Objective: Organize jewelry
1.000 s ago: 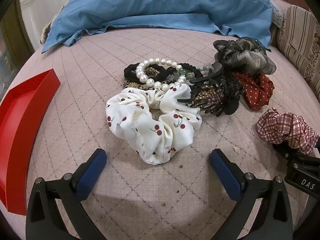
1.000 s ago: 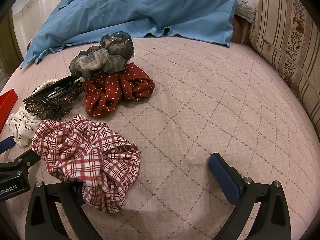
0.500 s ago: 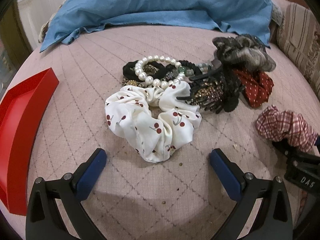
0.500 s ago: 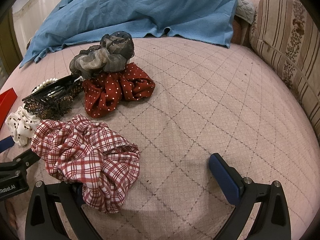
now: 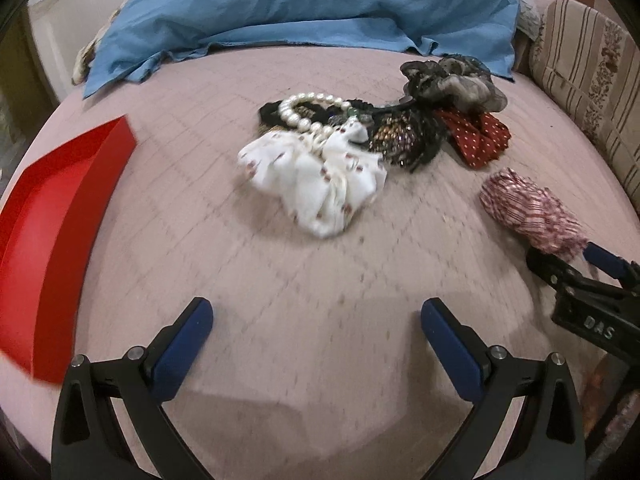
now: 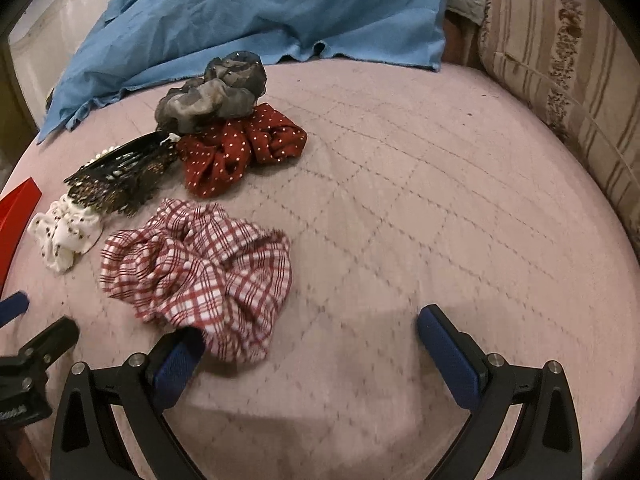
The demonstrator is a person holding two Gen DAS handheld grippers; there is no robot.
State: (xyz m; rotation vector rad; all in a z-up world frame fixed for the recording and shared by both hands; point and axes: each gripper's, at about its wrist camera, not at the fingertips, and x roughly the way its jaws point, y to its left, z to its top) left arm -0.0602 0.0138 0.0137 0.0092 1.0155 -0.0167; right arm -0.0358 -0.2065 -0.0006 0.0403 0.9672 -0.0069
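Observation:
A pile of hair accessories lies on the pink quilted bed: a white cherry-print scrunchie (image 5: 320, 184), a pearl bracelet (image 5: 304, 114), a dark beaded claw clip (image 5: 404, 136), a red dotted scrunchie (image 5: 480, 138) and a grey sheer scrunchie (image 5: 452, 80). My left gripper (image 5: 316, 320) stands open, well short of the white scrunchie. A red plaid scrunchie (image 6: 200, 268) lies just ahead of my right gripper (image 6: 310, 332), which is open; the cloth drapes over its left fingertip (image 6: 180, 356). The same pile shows in the right wrist view, red dotted scrunchie (image 6: 244, 148) among it.
A red tray (image 5: 52, 224) sits at the left edge of the bed. A blue cloth (image 5: 304, 8) lies bunched across the back. A striped cushion (image 6: 568, 68) borders the right side. Bare quilt (image 6: 440, 184) stretches right of the pile.
Both grippers have drawn back from the pile, so the accessories sit farther off. The plaid scrunchie now lies more in front of the right gripper's left finger.

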